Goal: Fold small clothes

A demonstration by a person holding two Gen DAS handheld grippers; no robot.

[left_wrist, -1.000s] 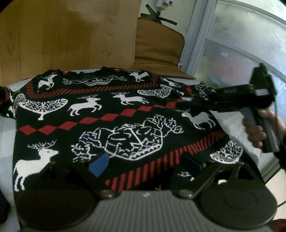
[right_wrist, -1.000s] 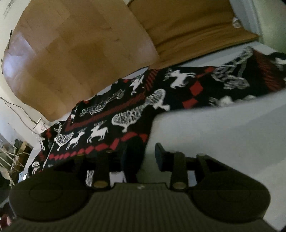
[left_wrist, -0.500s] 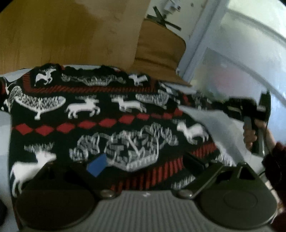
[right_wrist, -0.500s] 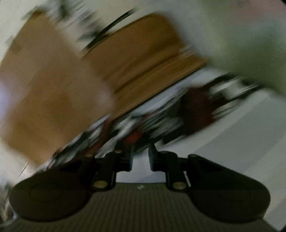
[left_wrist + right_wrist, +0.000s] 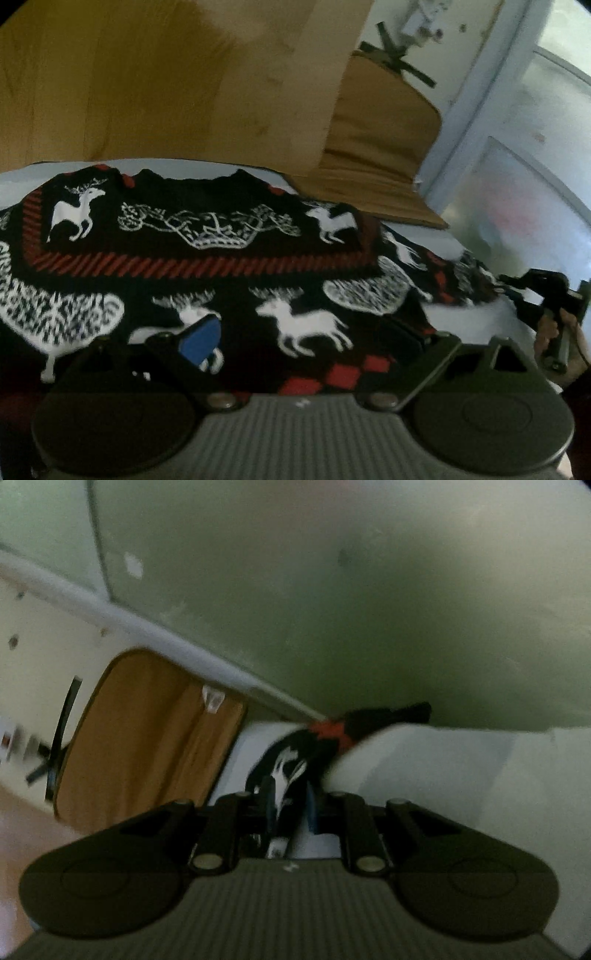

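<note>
Item: knit sweater (image 5: pixel 221 258), black ground, white reindeer and tree motifs, red diagonal-stripe bands, red diamonds. Location: flat on white worktop (image 5: pixel 461 317), wood panel (image 5: pixel 147 74) behind. Orientation: neckline toward far panel, long axis running away from me; right sleeve stretched sideways. My left tongs (image 5: pixel 310 343) spread wide over body. My right tongs (image 5: pixel 290 805) pinching sleeve end.

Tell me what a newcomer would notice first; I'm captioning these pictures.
A black reindeer-patterned sweater with red and white motifs lies spread on the pale table, filling the left wrist view. At its right edge, the right gripper pinches a sleeve. Behind stands a tan cushion.
</note>
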